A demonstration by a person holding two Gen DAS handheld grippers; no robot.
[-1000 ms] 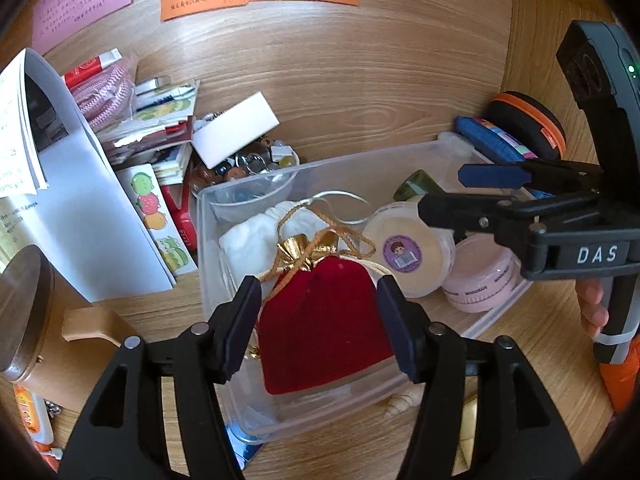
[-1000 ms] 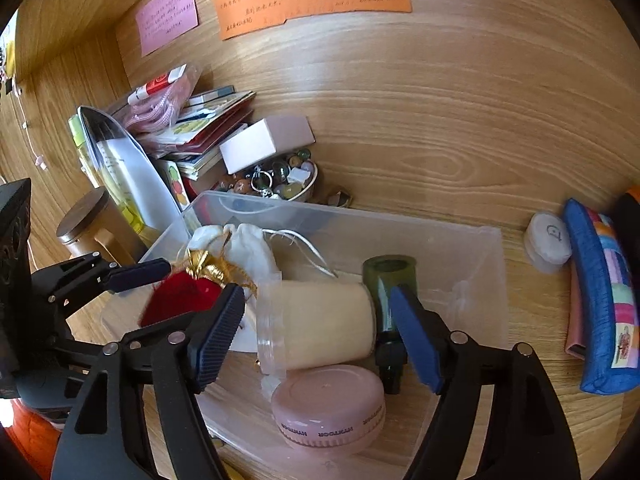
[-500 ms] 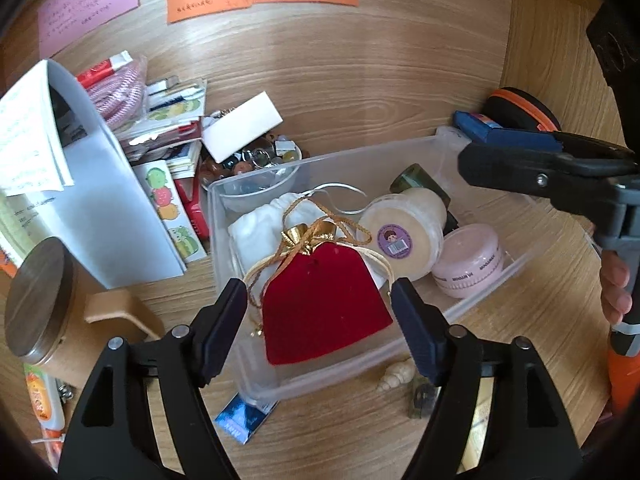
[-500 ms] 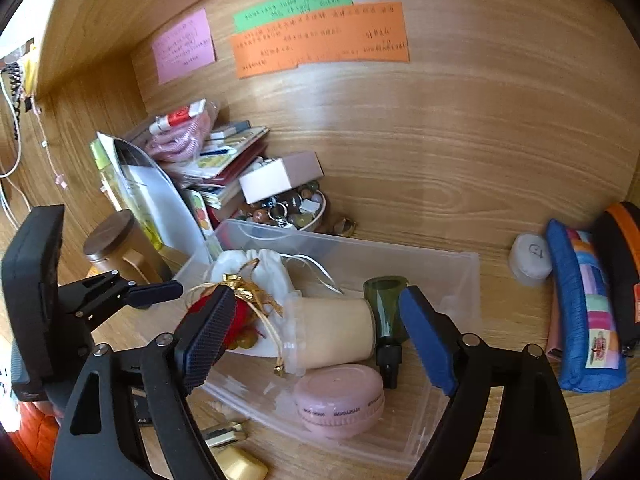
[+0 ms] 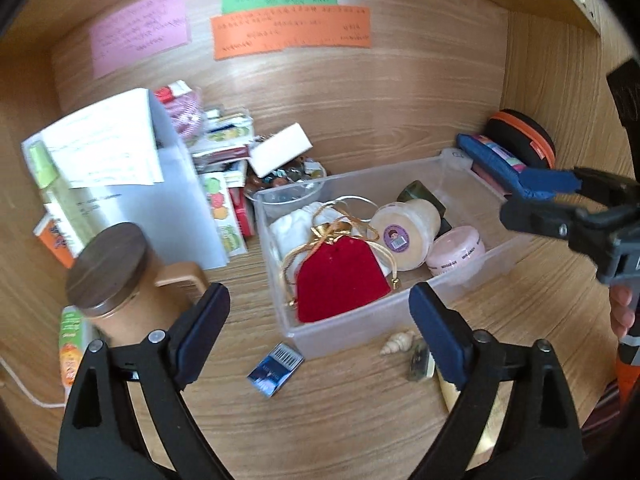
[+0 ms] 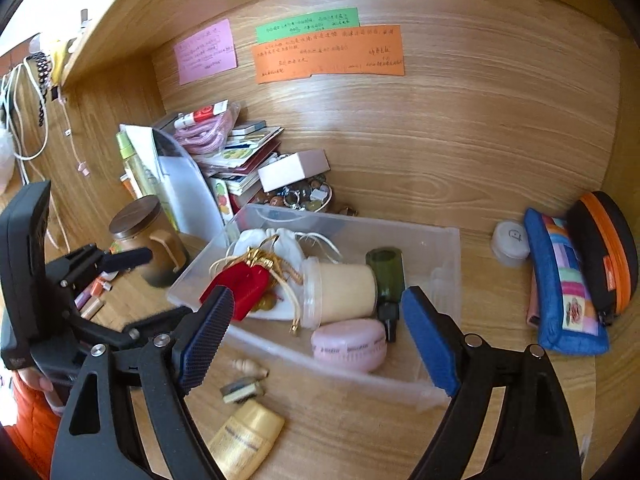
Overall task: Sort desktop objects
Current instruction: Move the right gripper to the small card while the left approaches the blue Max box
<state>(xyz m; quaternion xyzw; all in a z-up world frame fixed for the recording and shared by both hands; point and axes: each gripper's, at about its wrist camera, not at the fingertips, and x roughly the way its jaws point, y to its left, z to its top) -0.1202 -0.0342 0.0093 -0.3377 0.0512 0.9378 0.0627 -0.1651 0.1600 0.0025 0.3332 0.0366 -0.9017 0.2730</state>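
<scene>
We had just let go: our left gripper (image 5: 318, 326) was opening its fingers wide with nothing between them, lifted back from the red velvet pouch (image 5: 340, 280) now lying in the clear plastic bin (image 5: 400, 312). Its gold-tied neck pointed toward the back wall. Our right gripper (image 6: 316, 330) was likewise empty, fingers apart.
</scene>
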